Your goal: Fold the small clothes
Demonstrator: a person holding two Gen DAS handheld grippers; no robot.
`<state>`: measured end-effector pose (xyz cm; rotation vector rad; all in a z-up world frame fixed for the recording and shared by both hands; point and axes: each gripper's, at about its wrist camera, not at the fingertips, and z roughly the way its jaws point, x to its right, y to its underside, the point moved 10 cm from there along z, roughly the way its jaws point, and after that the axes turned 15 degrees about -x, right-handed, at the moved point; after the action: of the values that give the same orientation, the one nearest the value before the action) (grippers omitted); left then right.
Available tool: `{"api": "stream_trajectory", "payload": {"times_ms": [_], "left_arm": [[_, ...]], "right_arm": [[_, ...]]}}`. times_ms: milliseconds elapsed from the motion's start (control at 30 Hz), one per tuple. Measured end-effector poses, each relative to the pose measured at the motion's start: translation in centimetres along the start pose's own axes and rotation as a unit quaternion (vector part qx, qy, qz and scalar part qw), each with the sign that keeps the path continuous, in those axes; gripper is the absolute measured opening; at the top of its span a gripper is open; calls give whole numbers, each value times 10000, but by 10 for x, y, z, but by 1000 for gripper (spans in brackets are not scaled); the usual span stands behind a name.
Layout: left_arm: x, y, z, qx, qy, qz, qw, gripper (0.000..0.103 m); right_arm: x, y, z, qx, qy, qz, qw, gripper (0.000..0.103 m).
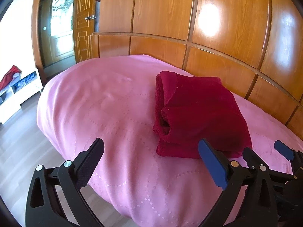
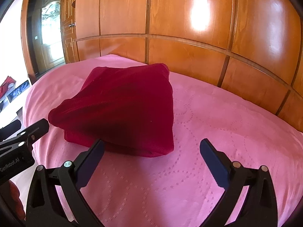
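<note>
Pink quilted bedspread (image 1: 117,113) over a bed, glossy wooden panelling (image 1: 217,43) behind, a folded garment lying on top.

Lying on the bedspread toward the far side near the panelling, the dark red garment (image 1: 198,113) is folded into a compact bundle, with layered edges showing on its left side in the left wrist view. Left tongs (image 1: 151,145) hover wide open and empty just near of the bundle, their right finger in front of its near edge. Right tongs (image 2: 151,145) are likewise spread wide and grip nothing, near the bundle's near right corner. At far left stand a wooden door (image 1: 83,20) and a low white cabinet (image 1: 19,92).
</note>
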<state>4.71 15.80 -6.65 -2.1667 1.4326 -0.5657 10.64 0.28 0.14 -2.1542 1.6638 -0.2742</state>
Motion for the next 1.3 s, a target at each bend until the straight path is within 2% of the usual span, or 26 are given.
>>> {"api": "stream_trajectory", "payload": {"times_ms": [1300], "left_arm": [[-4, 9, -4, -18, -240, -51, 9997, 99]], "right_arm": [[-5, 3, 2, -32, -41, -2, 10000, 101]]}}
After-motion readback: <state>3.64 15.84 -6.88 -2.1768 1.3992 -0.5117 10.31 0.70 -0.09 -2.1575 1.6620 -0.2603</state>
